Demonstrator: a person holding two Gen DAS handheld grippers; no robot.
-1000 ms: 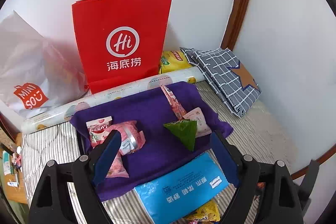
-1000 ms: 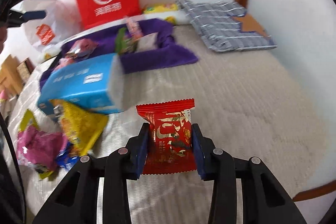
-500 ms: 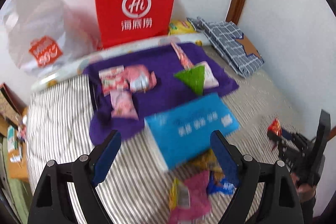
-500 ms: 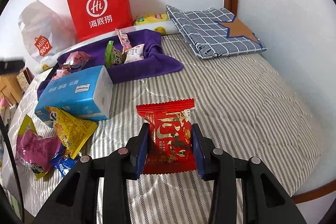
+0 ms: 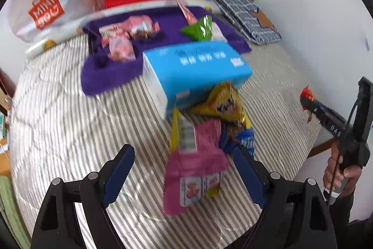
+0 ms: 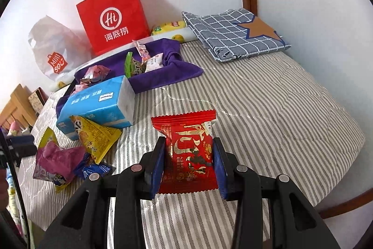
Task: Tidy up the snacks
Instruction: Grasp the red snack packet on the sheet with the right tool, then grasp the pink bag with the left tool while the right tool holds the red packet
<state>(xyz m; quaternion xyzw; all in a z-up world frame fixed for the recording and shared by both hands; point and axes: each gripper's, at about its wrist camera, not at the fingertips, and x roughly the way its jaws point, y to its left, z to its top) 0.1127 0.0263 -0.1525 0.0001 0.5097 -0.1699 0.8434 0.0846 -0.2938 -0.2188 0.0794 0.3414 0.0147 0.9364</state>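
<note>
My right gripper [image 6: 188, 155] is shut on a red snack packet [image 6: 187, 151], held above the striped bed; the same packet [image 5: 307, 95] shows far right in the left wrist view. My left gripper [image 5: 184, 162] is open above a loose pile: a pink packet [image 5: 193, 167] lies between its fingers untouched, with a yellow packet [image 5: 223, 102] and a blue packet [image 5: 247, 141] beside it. In the right wrist view that pile holds the pink packet [image 6: 58, 158] and yellow packet [image 6: 95, 134]. A purple cloth [image 5: 112, 71] further back carries pink and green snacks [image 5: 198, 27].
A blue tissue pack [image 5: 195, 67] lies between the pile and the purple cloth. A red paper bag [image 6: 112, 18] and a white plastic bag [image 6: 51, 50] stand against the wall. A folded checked cloth [image 6: 233, 34] lies at the back right. A person's hand [image 5: 338, 172] holds the right gripper.
The left gripper pulled back from the purple cloth and sank towards the pile of packets, which now lies between its open fingers. The right gripper drifted a little, still holding the red packet.
</note>
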